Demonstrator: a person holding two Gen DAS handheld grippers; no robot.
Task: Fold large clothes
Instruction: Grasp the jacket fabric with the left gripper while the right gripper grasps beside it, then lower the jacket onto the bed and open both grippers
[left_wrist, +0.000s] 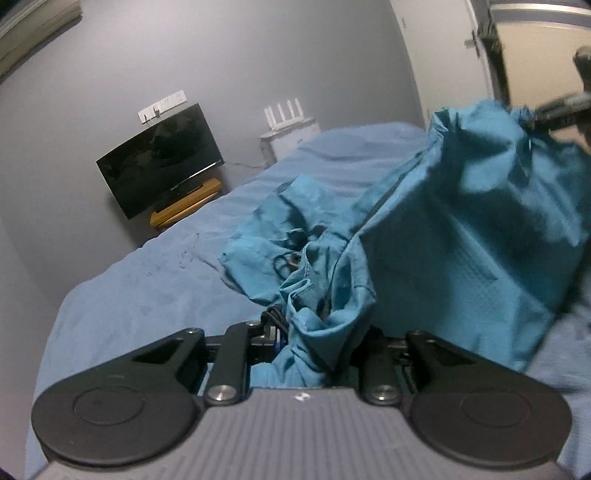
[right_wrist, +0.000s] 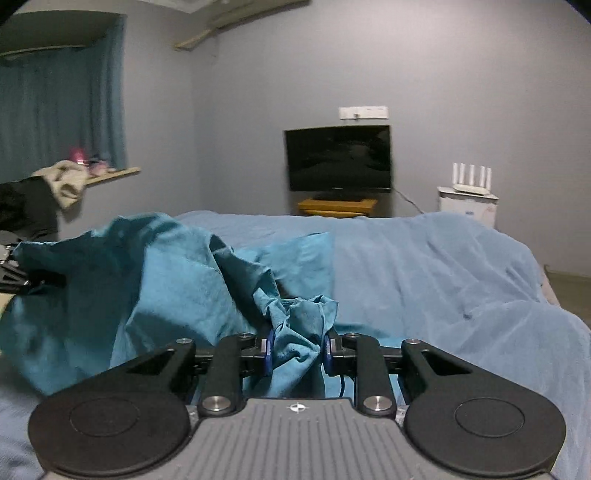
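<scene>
A large teal garment (left_wrist: 424, 236) is lifted off a bed with a light blue cover (left_wrist: 155, 280). My left gripper (left_wrist: 314, 343) is shut on a bunched edge of it; cloth hides the fingertips. The rest of the cloth stretches up and right to the right gripper (left_wrist: 554, 114), blurred at the far right edge. In the right wrist view my right gripper (right_wrist: 297, 350) is shut on another bunch of the teal garment (right_wrist: 173, 280), which spreads left toward the left gripper (right_wrist: 22, 280). Part of the garment lies crumpled on the bed.
A dark TV (right_wrist: 338, 158) on a wooden stand (right_wrist: 338, 205) stands against the far wall. A white router on a white box (right_wrist: 469, 199) is beside it. A curtain and a shelf with clothes (right_wrist: 70, 181) are at the left. A door (left_wrist: 476, 48) is at the right.
</scene>
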